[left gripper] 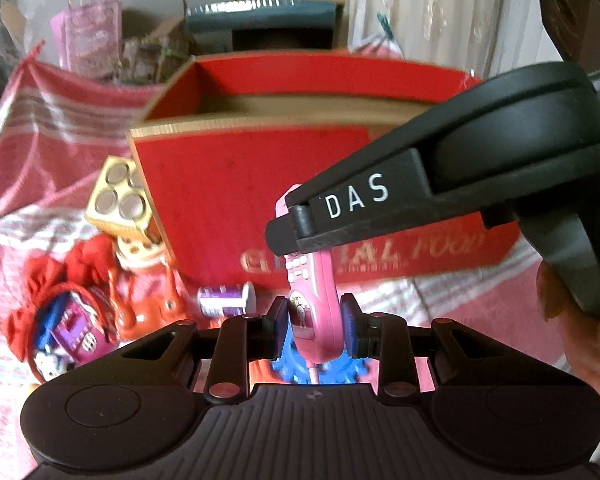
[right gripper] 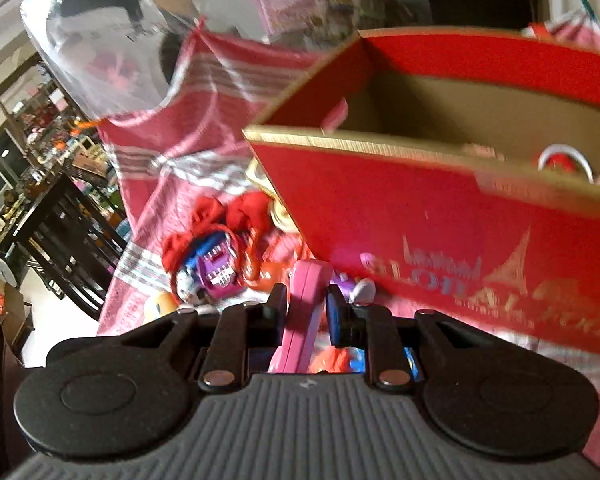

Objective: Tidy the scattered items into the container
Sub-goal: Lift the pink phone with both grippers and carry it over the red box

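Observation:
A pink toy phone (left gripper: pixel 314 280) with white buttons hangs upright above the cloth, held at both ends. My left gripper (left gripper: pixel 315 320) is shut on its lower part, blue pads pressing both sides. My right gripper (left gripper: pixel 294 226) reaches in from the right and clamps the phone's top end. In the right wrist view the phone (right gripper: pixel 306 280) shows edge-on between the pads of the right gripper (right gripper: pixel 305 312). The open red cardboard box (left gripper: pixel 260 184) stands just behind; its near wall (right gripper: pixel 420 220) rises to the right, and a white and red ring-shaped item (right gripper: pixel 564 164) lies inside.
Left of the box, a gold block with round holes (left gripper: pixel 118 196), red fabric (left gripper: pixel 60 276), a purple toy (left gripper: pixel 74 332), an orange toy (left gripper: pixel 148 308) and a purple spool (left gripper: pixel 226 300) lie on the pink striped cloth (left gripper: pixel 40 140). A blue toy (left gripper: pixel 284 368) lies below the phone.

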The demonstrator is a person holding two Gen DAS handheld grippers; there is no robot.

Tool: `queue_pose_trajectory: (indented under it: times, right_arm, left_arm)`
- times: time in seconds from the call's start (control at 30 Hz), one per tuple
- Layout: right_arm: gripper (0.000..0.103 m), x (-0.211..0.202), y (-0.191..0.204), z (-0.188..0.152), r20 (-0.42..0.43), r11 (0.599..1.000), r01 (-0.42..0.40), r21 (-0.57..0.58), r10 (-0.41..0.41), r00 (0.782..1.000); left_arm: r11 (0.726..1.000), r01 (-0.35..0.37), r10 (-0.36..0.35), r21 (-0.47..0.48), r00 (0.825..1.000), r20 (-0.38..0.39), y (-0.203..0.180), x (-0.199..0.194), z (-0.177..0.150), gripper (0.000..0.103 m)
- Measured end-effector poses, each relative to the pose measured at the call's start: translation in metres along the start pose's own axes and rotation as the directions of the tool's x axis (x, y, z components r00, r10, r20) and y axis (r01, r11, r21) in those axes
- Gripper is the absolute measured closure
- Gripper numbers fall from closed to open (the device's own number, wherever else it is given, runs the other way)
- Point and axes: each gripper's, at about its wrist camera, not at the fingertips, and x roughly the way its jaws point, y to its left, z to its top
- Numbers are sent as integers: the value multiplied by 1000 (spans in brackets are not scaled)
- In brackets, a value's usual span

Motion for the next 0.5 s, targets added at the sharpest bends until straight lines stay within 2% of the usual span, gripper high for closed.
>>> queue_pose_trajectory:
  times: [0.1, 0.23, 0.37, 0.5]
  right_arm:
    - [79, -14, 2, 15, 46, 1000, -7, -26, 8, 999]
    - [78, -37, -5, 39, 123, 999, 9, -54, -2, 992]
    - [78, -60, -22, 67, 194, 995, 65, -75, -49, 980]
    - [78, -77, -51, 91, 237, 990, 133, -56, -116, 965]
  left_arm:
    - [1000, 13, -13, -7, 999, 36, 1, -8, 18, 77]
    - [998, 4, -10, 65, 995, 100, -10, -14, 52, 77]
    - [987, 4, -27, 158, 989, 148, -32, -6, 93, 77]
    - [973, 36, -72, 228, 985, 154, -58, 16, 133, 77]
